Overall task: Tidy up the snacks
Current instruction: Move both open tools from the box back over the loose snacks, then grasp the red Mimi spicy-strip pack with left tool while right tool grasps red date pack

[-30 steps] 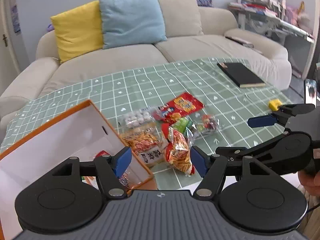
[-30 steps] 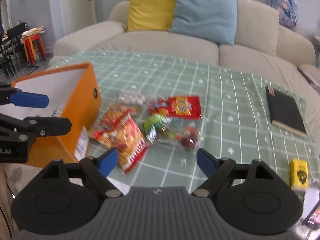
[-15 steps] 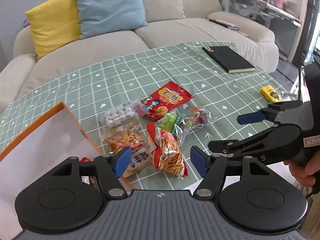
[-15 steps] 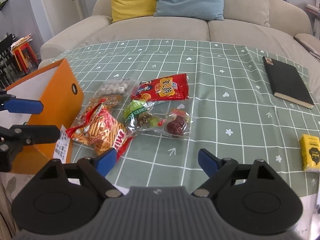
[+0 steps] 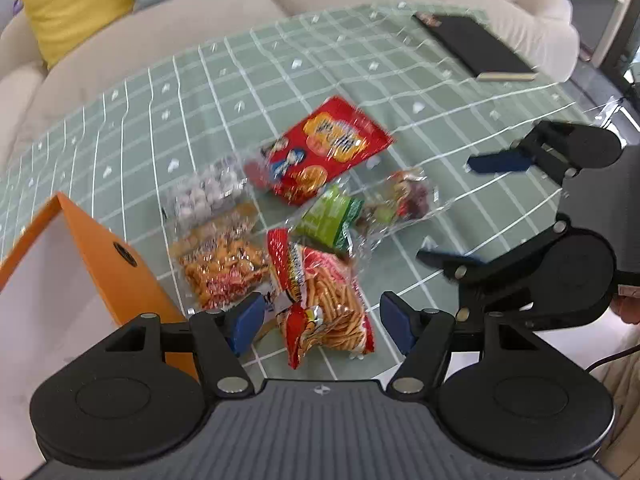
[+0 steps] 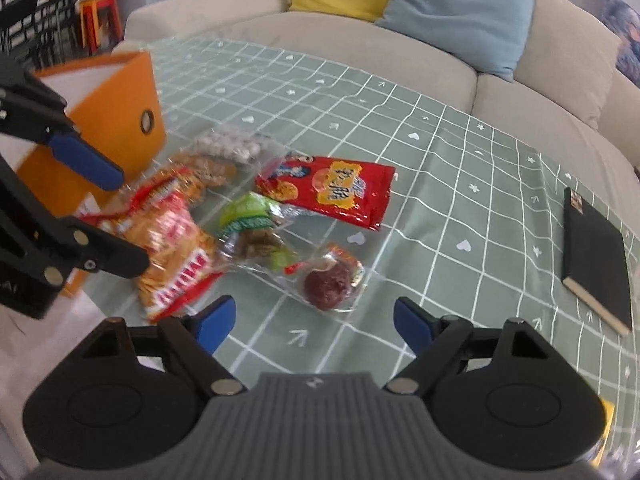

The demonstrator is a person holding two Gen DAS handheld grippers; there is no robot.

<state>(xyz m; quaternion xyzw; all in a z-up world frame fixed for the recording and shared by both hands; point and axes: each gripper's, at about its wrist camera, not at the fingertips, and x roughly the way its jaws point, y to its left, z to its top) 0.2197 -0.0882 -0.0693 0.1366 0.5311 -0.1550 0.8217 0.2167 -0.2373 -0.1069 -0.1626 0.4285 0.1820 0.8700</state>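
Observation:
Several snack packs lie in a heap on the green checked tablecloth [image 5: 224, 80]. My left gripper [image 5: 322, 322] hangs open just over the red bag of stick snacks [image 5: 324, 300], touching nothing. The right gripper [image 6: 315, 322] is open too, above the clear pack with a dark red fruit [image 6: 328, 280]. Between those packs lies a green pack [image 6: 250, 216], and behind it a flat red pack [image 6: 332, 188]. An open orange box [image 5: 108, 264] stands at the left, close to the heap. Each view shows the other gripper: right [image 5: 470, 210], left [image 6: 112, 212].
A black notebook [image 6: 596, 256] lies at the table's far right, and a small yellow box [image 6: 604, 428] sits at the near right corner. A beige sofa [image 6: 360, 44] with yellow and blue cushions runs behind the table. A hand [image 5: 628, 308] shows at the right edge.
Both grippers have tipped downward and sunk closer to the snack heap, which now fills more of each view. Their jaws stay wide apart and the packs have not moved.

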